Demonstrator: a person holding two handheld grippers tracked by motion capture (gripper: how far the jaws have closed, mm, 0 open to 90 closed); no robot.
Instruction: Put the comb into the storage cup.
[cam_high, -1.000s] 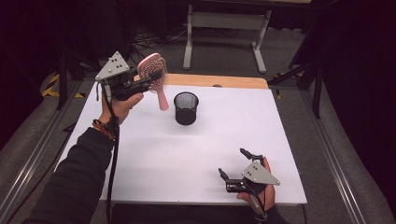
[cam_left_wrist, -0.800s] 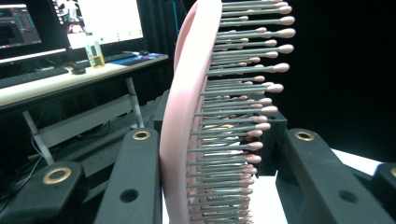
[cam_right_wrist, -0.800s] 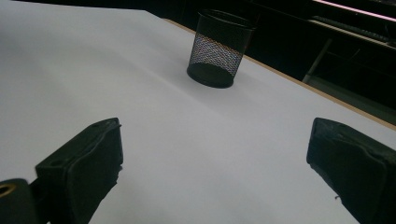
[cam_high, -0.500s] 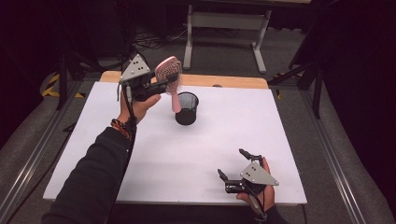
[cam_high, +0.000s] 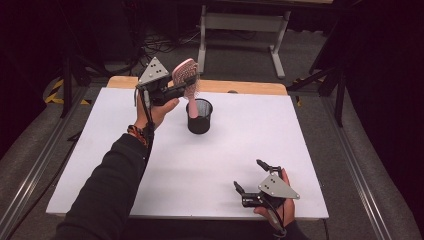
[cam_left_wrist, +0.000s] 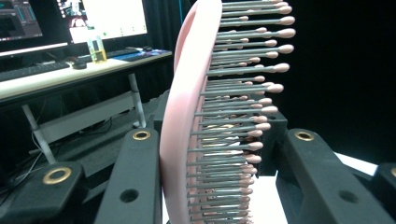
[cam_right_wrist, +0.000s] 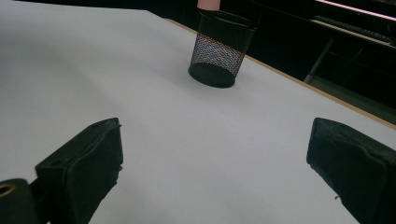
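A pink hairbrush (cam_high: 185, 76) is held upright, head up and handle down, with my left gripper (cam_high: 181, 91) shut on its head. In the left gripper view the brush (cam_left_wrist: 180, 116) fills the gap between the jaws of my left gripper (cam_left_wrist: 219, 158), bristles turned to the right. Its handle end (cam_right_wrist: 208, 3) hangs at the mouth of a black mesh cup (cam_high: 200, 116); whether it is inside I cannot tell. The cup (cam_right_wrist: 217, 50) stands at the back middle of the white table. My right gripper (cam_high: 248, 174) rests near the front right edge, open and empty (cam_right_wrist: 215, 154).
The white table top (cam_high: 260, 130) ends in a wooden strip (cam_high: 250, 87) at the back. Behind it stand a white table frame (cam_high: 240, 22) and dark floor with cables. A desk with monitors (cam_left_wrist: 79, 18) shows in the left gripper view.
My left hand has carried the hairbrush to the right and a little down, from left of the cup to just over it. The right gripper has stayed where it was.
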